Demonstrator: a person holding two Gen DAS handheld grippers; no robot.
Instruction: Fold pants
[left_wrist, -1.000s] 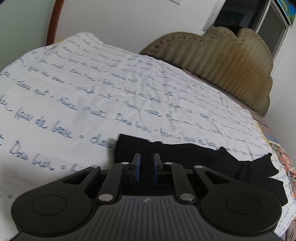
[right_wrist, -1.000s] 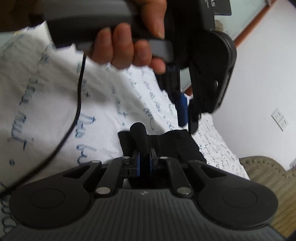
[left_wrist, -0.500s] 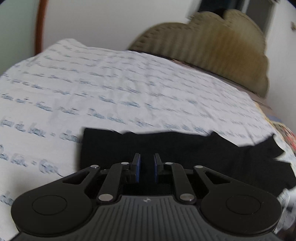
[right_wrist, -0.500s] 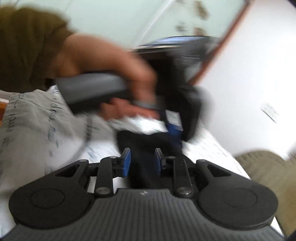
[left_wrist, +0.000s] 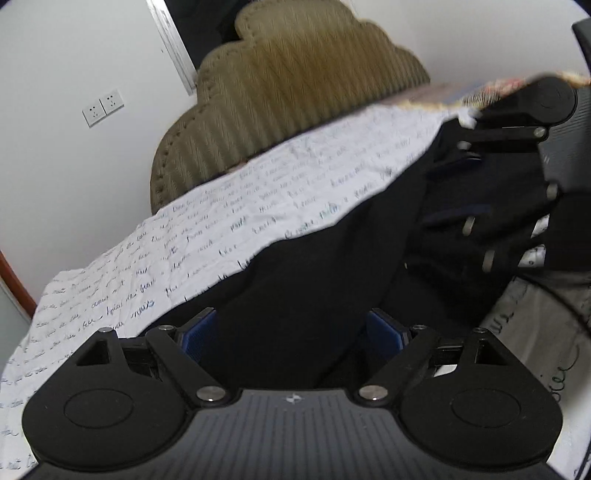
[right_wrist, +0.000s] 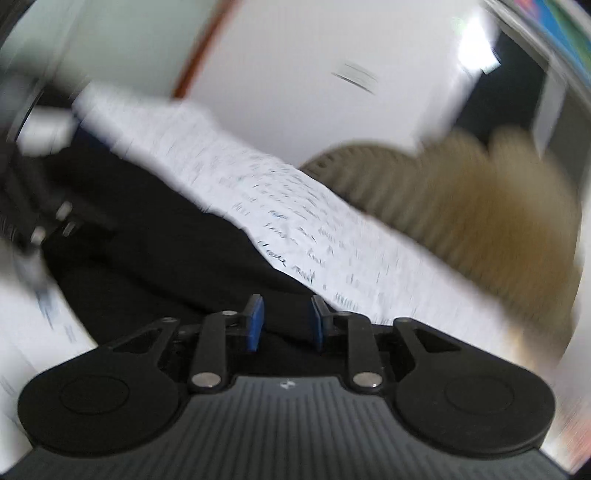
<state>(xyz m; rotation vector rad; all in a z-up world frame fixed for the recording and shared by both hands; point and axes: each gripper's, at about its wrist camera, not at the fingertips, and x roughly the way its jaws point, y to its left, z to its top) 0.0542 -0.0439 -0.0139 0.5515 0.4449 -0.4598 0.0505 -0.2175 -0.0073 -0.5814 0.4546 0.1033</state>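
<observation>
Pants on the bedsheet, headboard behind, wall socket left of it, right gripper seemingly over the pants' right part

— Where were you working?

— You were in a bedroom of a home. You stood over a bed spread with a white sheet printed in lines of blue handwriting.

— What else told you so?

— An olive, scalloped, padded headboard stood at the bed's far end, against a plain white wall. A double wall socket sat beside it, and a strip of reddish-brown wooden trim ran up the wall at an angle. A dark window or doorway showed beyond the headboard, though you could not tell which through the blur.
</observation>
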